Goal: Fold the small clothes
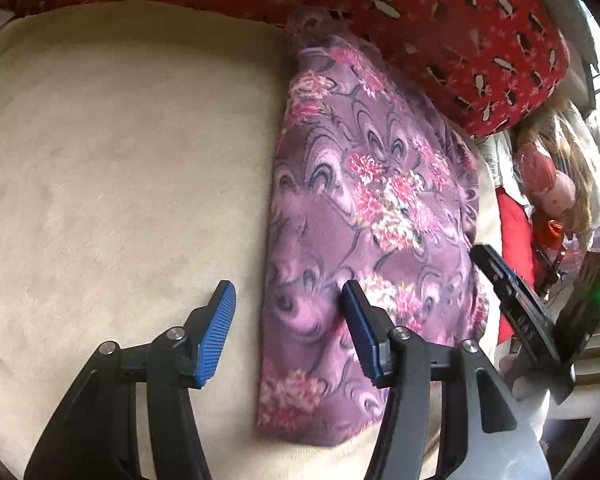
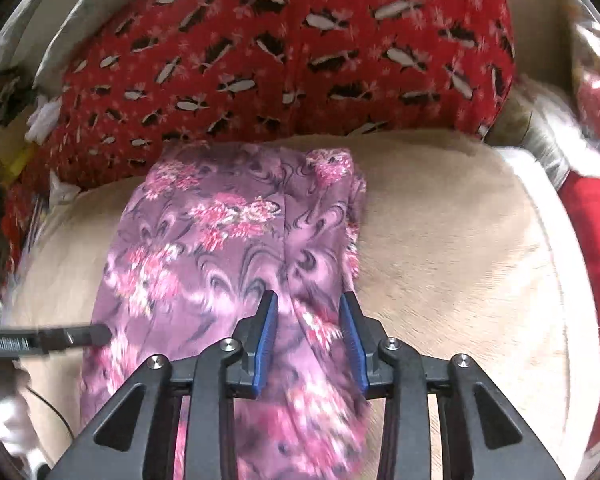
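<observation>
A purple garment with pink flowers (image 1: 364, 208) lies folded into a long strip on the cream cushion (image 1: 120, 152). My left gripper (image 1: 288, 300) is open over the garment's left edge, one blue pad above the cream surface and one above the cloth. The other gripper's black body (image 1: 532, 320) shows at the right. In the right wrist view the garment (image 2: 228, 232) runs away from me. My right gripper (image 2: 309, 316) is open with its blue pads on either side of a raised fold near the garment's right edge.
A red cushion with black and white print (image 1: 440, 24) lies behind the garment and also shows in the right wrist view (image 2: 284, 60). A red pillow (image 2: 596, 240) is at the right. Clutter (image 1: 556, 184) lies beyond the cushion's edge.
</observation>
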{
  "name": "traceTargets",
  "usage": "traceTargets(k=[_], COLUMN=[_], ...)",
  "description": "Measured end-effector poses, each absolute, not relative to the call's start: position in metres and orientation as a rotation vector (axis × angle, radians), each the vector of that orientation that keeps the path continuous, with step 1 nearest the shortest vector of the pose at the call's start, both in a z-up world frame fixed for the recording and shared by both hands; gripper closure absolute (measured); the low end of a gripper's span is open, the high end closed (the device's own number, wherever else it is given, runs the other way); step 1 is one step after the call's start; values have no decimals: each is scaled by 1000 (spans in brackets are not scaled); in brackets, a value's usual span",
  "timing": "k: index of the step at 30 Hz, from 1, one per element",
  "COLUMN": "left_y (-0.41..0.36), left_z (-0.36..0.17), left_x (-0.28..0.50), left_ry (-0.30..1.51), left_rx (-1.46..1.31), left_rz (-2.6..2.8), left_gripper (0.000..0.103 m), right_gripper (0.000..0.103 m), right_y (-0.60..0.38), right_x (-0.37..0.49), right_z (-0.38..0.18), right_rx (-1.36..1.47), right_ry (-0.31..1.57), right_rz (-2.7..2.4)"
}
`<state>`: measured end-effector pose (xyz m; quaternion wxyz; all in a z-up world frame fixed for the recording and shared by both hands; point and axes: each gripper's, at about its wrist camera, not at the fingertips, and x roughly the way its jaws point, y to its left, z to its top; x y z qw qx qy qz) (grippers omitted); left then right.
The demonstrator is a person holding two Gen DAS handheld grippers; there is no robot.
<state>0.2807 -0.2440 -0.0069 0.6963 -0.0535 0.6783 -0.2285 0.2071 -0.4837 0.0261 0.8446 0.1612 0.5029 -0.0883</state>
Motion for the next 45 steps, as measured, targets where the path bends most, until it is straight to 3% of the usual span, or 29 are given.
traceTargets(k=[2,5,9,10,12,16,22,28,32,37,41,43,45], left_y=[-239,-237,-239,-239,-237,-233,-229,-218,-220,-227,-228,-227,-226], left_z=[-8,-13,-23,-22,-18,-22,-22,11,10,-22,-10,0,7], left_x=[273,258,239,236,233,230,231,242,256,253,254,265,280], left_ry=[1530,1571,1618,1614,1596,1593,1599,1507,1516,1588,1555,1536,1514], left_rx=[-139,-162,-162,-166,-165,-152,-157,-197,-234,-163,-136,-160,-191], left_rz=[-529,-574,-589,-588,-582,-546,-548,-585,-571,-510,-578,-591,-592], left_gripper=[49,48,48,48,48,59,63,64,57,56,56,56,55], right_gripper=[68,59,59,61,99,99,99,93,76,79,79,76,65], right_y=[-478,-475,-470,-468,-463,-457,-459,-472,-487,-493,-501,-513,-530], right_x=[193,176,158,155,151,144,144,138,149,162,154,153,154], right_z=[29,23,10,12,18,26,10,38,46,10,4,15,31], right_rx=[306,353,427,431,421,348,366,466,585,614,682,721,771], right_ry=[1074,1109,1146,1137,1109,1083,1122,1022,957,1032,1046,986,891], right_rz=[-187,-172,-149,-136,-84,-85,-106,-89,-83,-137,-123,-136,-169])
